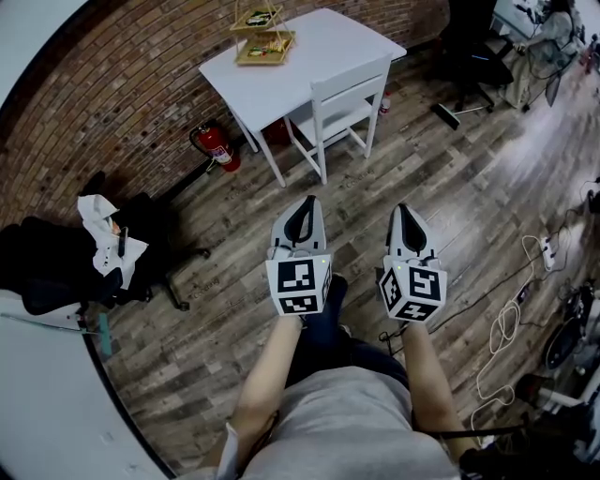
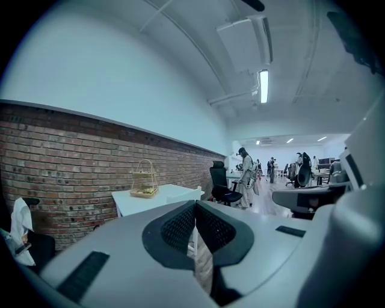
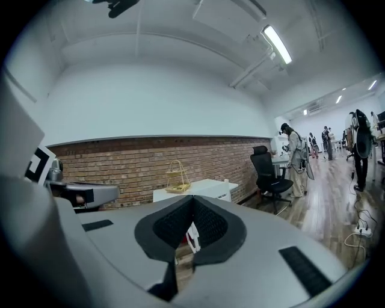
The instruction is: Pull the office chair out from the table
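Far off to the left of the left gripper (image 1: 303,204), a black office chair (image 1: 56,267) stands by the brick wall (image 1: 122,103) with a white cloth (image 1: 101,230) draped over it. A red fire extinguisher (image 1: 217,147) sits at the foot of that wall, ahead and to the left of the same gripper.

The left gripper is held out level over the wooden floor (image 1: 450,178), its jaws closed together with nothing between them. Straight ahead of both grippers, well apart from them, is the white table (image 1: 323,42), which bears a tiered wire basket (image 1: 262,33) near the wall. The white chair (image 1: 342,101) is pushed in at the near side of the table, its back facing the grippers and its seat under the tabletop. Neither gripper touches it.

The right gripper (image 1: 405,214) is held just beside the left one, pointing the same way, with its jaws also closed on nothing.

Further right of it, white cables (image 1: 506,323) lie on the floor. Ahead and to the right, a second black office chair (image 1: 469,47) stands near a person (image 1: 555,26).
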A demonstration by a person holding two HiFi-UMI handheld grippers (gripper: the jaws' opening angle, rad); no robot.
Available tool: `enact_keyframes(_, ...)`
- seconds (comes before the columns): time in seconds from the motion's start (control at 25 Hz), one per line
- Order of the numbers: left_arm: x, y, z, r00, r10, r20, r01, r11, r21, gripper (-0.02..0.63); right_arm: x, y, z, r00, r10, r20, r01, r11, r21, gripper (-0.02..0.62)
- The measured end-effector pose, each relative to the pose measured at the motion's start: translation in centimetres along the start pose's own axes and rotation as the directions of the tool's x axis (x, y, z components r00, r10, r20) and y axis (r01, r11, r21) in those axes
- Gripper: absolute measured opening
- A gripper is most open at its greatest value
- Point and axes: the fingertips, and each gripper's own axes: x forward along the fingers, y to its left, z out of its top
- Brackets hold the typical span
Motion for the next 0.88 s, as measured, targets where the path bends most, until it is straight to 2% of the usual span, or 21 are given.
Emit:
enact_keyframes(0.32, 6.0, 2.0, 0.3, 1.0, -0.023, 0.002, 0.023, 1.0, -0.01, 0.012, 6.2, -0.1, 0.5, 1.0, 0.002, -0.01, -0.002, 1.0, -0.014, 0.014)
enact_keyframes(0.88, 19.2, 7.4, 3.3, 0.998, -0.07, -0.004, 0.07, 0.997, -0.016, 0.012, 20.2, -0.5, 3.7, 1.0, -0.02, -0.016, 0.02, 1.0, -0.017, 0.014)
